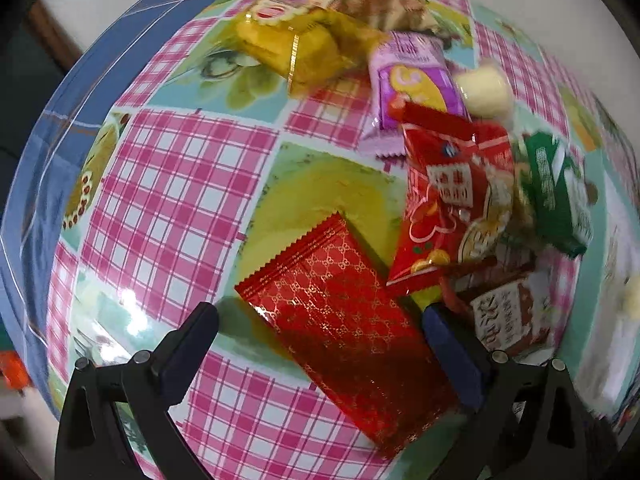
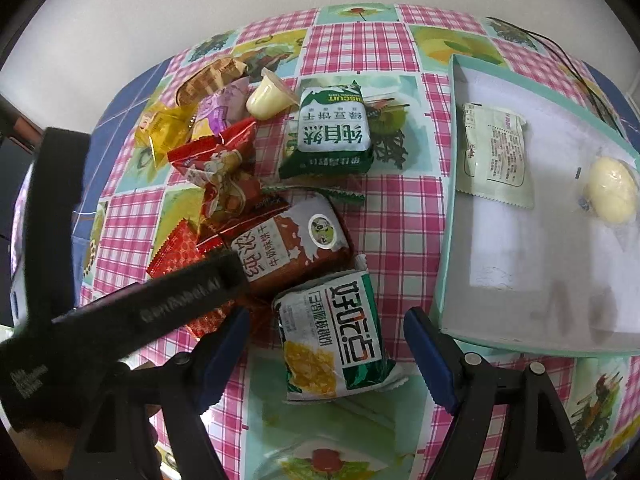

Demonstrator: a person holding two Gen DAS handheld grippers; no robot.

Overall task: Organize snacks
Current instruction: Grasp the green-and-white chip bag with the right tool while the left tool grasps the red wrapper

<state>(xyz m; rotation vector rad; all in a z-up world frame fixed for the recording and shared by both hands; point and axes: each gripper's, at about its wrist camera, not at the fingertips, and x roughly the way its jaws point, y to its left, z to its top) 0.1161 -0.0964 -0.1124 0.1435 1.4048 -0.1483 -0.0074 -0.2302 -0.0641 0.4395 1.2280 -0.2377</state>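
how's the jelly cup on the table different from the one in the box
The table cup lies tipped on its side beside the snack pile; the box cup rests on the box floor near a pale green packet. The table cup shows its flared rim; the box cup looks rounder. Both are pale yellow.
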